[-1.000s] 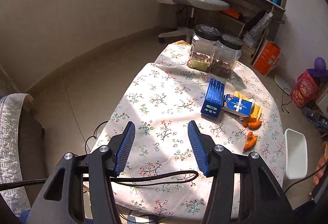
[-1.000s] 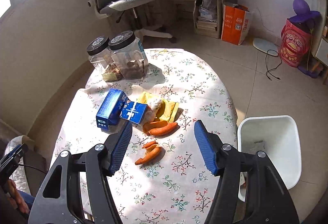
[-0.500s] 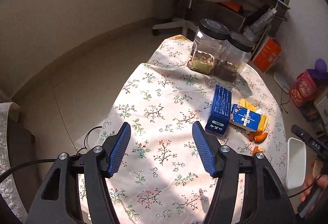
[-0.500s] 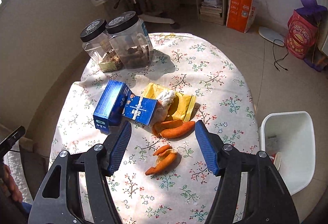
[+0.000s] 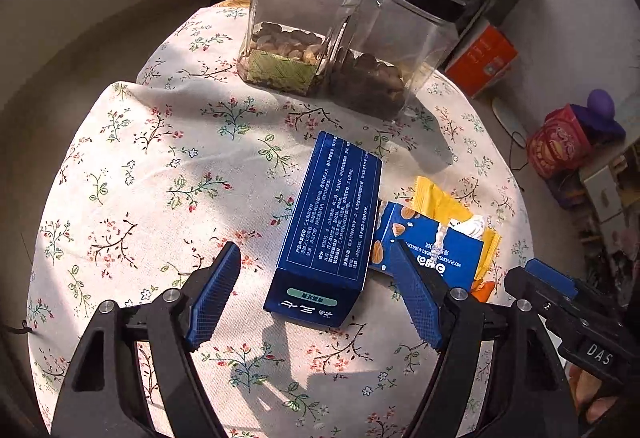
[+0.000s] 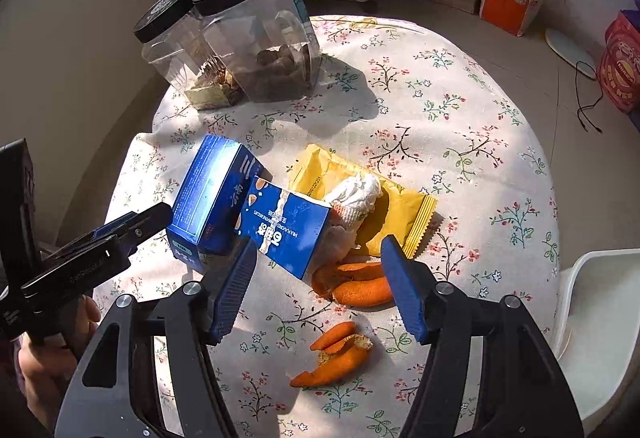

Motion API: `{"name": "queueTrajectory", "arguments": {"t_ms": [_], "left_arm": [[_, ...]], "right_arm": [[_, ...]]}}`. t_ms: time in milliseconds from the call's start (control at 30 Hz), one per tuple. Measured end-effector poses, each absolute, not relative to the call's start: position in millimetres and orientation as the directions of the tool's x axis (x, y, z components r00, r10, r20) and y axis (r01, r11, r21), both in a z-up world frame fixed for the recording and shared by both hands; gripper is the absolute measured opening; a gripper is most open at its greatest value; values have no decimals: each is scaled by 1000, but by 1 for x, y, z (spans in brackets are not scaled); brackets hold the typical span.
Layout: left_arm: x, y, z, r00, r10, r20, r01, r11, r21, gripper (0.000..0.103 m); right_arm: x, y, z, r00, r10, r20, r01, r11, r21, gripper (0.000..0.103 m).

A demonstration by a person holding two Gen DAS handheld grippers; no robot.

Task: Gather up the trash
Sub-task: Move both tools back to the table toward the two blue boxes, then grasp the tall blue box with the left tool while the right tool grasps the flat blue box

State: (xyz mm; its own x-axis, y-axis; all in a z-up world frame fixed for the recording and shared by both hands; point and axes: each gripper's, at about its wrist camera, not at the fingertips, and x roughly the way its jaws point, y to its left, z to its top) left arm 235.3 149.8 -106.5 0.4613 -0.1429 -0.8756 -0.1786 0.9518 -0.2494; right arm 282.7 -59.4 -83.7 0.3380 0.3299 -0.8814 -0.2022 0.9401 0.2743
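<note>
Both your grippers, left gripper [image 5: 316,294] and right gripper [image 6: 320,286], gape empty; closing left beside the blue carton [image 5: 332,222] could shove the biscuit box [image 6: 284,226].

Sitting at the desk's [image 6: 460,85] far edge: two jars [image 6: 256,37] side by side. Lying mid-desk: tall carton [image 6: 208,197] touching flat carton [image 6: 288,226], overlapping wrapper [image 6: 404,205]. Lying toward the near edge: peels [image 6: 340,350]. Standing beyond the right edge: bin [image 6: 600,318].
</note>
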Motion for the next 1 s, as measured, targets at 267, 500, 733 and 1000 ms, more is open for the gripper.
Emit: {"name": "queueTrajectory", "arguments": {"t_ms": [267,500,733,1000], "left_arm": [[262,130,-144,375,-67,-924,-165,977,-137,78],[260,133,-150,348,-17,-937,-147,987,-72,55],[246,141,-125,400,-20,-916,-182,978,-101,55],[217,87,-68,514,-151,-845,-67,974,-215,55]], "right_arm": [[301,-44,-124,265,349,-899,-165,935,314,47],[297,-33,-115,258,373,-891,-185,925,333,12],[282,-45,-79,318,410,-855,-221,909,353,8],[263,-94,-31,447,372,-813,-189,928,321,7]]}}
